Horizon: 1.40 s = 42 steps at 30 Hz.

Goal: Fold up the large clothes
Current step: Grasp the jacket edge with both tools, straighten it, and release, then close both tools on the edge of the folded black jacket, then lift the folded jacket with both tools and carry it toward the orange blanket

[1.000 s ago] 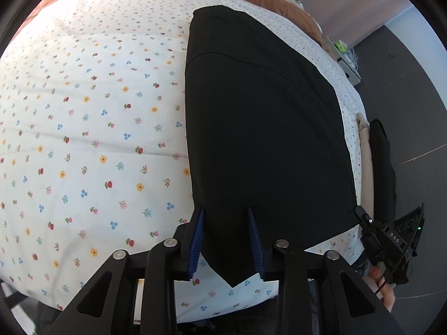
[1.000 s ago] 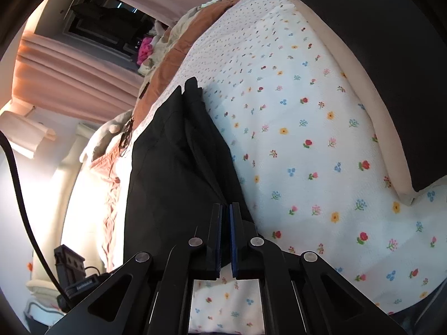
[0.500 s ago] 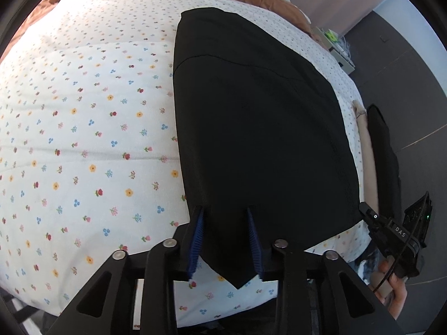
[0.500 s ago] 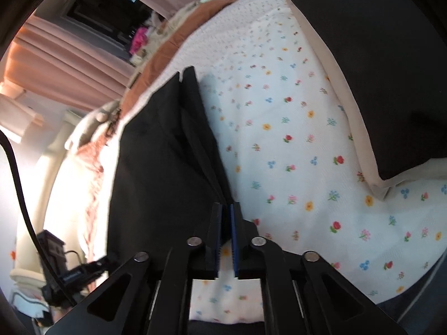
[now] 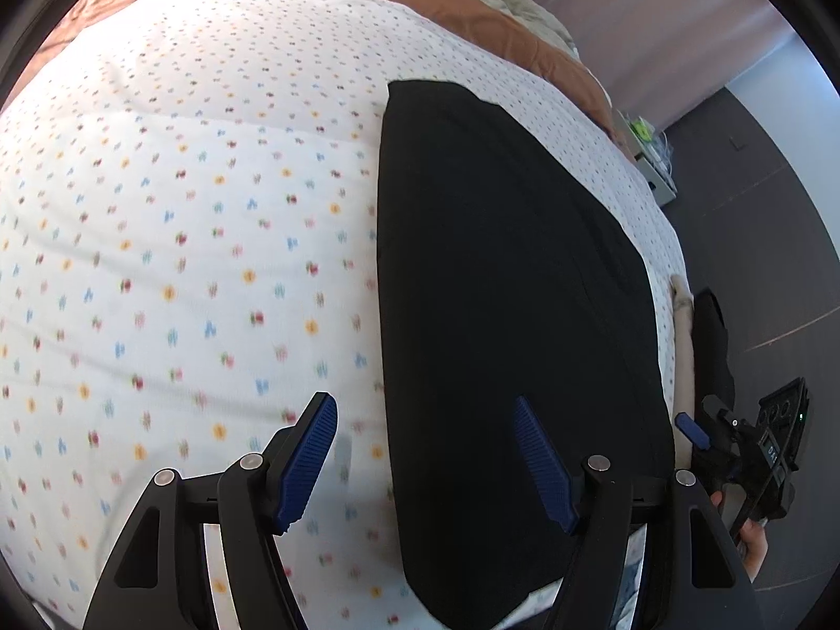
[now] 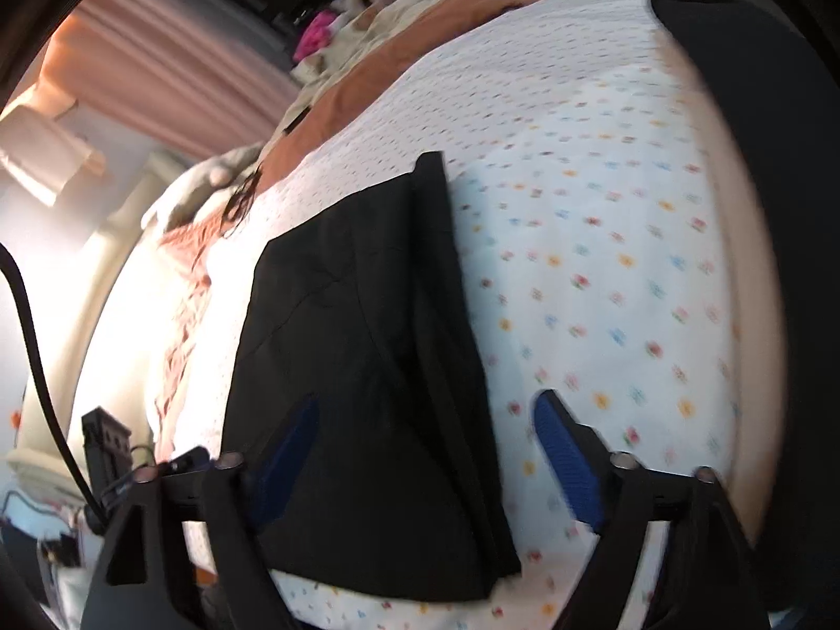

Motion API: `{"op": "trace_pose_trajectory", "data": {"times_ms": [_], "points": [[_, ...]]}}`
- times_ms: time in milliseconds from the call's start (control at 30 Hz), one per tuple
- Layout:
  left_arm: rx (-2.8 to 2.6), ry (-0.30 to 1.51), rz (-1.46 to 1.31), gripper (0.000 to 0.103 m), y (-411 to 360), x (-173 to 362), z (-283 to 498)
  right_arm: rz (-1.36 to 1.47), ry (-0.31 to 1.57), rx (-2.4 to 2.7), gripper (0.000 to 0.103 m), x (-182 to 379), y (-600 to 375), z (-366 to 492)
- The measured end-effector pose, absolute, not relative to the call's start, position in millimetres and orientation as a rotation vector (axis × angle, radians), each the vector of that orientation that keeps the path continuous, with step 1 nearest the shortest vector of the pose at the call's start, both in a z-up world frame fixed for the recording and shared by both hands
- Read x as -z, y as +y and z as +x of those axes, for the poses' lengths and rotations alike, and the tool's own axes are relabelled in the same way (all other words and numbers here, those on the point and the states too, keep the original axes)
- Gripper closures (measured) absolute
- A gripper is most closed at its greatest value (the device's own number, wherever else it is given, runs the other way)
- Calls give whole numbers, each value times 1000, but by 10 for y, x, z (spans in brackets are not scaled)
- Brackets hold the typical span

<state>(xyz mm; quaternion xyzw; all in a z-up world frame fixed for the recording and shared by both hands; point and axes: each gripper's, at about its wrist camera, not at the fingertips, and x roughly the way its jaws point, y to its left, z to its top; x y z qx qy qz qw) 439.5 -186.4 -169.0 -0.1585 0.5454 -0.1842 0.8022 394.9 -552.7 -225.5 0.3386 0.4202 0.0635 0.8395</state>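
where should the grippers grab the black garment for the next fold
Probably the two near corners of the black garment, along the edge closest to the bed's foot, coming in from that near side. It lies flat and long on the floral sheet, running away from the cameras. The left gripper and right gripper already straddle that edge, jaws opening, pinching nothing.

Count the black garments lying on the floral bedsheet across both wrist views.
1: a folded black garment lying flat on the floral bedsheet, toward the bed's near edge; the right wrist view shows the same one. Another dark shape at that view's right edge is unclear.
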Motion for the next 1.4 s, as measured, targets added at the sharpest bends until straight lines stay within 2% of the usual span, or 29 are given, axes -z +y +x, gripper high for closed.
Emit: {"op": "trace_pose_trajectory", "data": {"times_ms": [367,500,600,800,900,1000,1267,1333,1400], "points": [[352,1181,-394,32,-1841,1798,5019,707,1030,-228,15,2499,-5602,4875],[338,1201,-419,39,-1862,1898,5204,704,1085,-273,15,2615,-5557,5125],[334,1204,-432,40,-1885,1955,5313,726,1096,-281,17,2703,-5577,5246],[343,1209,-438,44,-1956,2011,5515,783,1096,-363,27,2830,-5606,5455],[336,1197,-429,48,-2001,2015,5610,854,1109,-444,44,2945,-5601,5611],[342,1196,-425,53,-2042,2029,5706,893,1121,-491,45,3010,-5566,5733],[293,1185,-399,54,-2102,2065,5873,889,1160,-560,46,3028,-5421,5942],[281,1182,-389,57,-2109,2060,5883,870,1164,-547,55,3010,-5381,5959],[275,1172,-373,63,-2120,2023,5858,842,1164,-525,69,2984,-5371,5944]]}}
